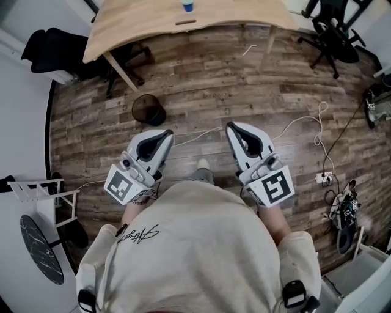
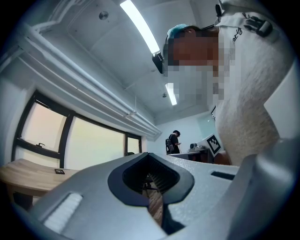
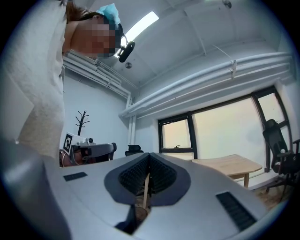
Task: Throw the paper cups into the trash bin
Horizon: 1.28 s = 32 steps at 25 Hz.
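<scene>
Close in, the left gripper (image 1: 165,134) and right gripper (image 1: 233,128) were both pressed together, empty, side by side above the plank floor (image 1: 208,85). Just beyond stood the dark trash bin (image 1: 148,110). Farther off, a blue paper cup (image 1: 187,6) sat on the wooden bench (image 1: 140,21).

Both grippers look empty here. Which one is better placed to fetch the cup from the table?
Left, narrowly. The left gripper and right gripper are both shut, empty and far from the blue cup, but the cup sits nearer the left's line, and the trash bin is just ahead of it.
</scene>
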{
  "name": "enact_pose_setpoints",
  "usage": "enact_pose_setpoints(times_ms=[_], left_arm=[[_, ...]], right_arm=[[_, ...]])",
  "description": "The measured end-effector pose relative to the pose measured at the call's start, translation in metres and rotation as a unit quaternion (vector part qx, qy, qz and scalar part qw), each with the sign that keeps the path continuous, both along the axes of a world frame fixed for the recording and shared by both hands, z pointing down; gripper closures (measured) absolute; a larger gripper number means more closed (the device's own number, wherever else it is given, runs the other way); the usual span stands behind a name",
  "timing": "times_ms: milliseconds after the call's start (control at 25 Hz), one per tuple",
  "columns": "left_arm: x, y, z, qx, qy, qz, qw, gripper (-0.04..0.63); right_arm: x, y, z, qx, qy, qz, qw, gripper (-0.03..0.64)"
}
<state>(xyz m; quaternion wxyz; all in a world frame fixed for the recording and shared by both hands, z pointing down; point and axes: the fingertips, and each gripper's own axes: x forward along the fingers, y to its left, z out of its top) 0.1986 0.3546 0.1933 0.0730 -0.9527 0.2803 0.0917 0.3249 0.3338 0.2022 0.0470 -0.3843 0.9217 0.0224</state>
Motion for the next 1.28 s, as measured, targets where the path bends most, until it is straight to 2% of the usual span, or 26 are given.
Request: enact_pose_setpoints(times_ms=[200, 400, 520, 720, 1280], left_arm=[[-0.017, -0.038, 0.002, -0.005, 0.000, 0.005, 1.0000, 0.595], [-0.031, -0.064, 0.003, -0.007, 0.000, 0.010, 0.9999, 0.595], [-0.035, -0.073, 0.007, -0.012, 0.001, 0.010, 0.9999, 0.595], [-0.034, -0.076, 0.014, -0.021, -0.001, 0.008, 0.9997, 0.595], [-0.034, -0.092, 0.020, -0.027, -0.008, 0.007, 0.9996, 0.595]], right_arm=[[-0.020, -0.038, -0.003, 0.013, 0.000, 0.001, 1.000, 0.606], [-0.040, -0.061, 0.006, -0.009, 0.002, -0.006, 1.000, 0.606], [-0.050, -0.065, 0.013, -0.016, 0.022, -0.014, 1.000, 0.606], [-0.048, -0.075, 0.021, -0.031, 0.021, -0.013, 0.999, 0.606], [-0.044, -0.093, 0.020, -0.028, 0.009, -0.012, 0.999, 0.606]])
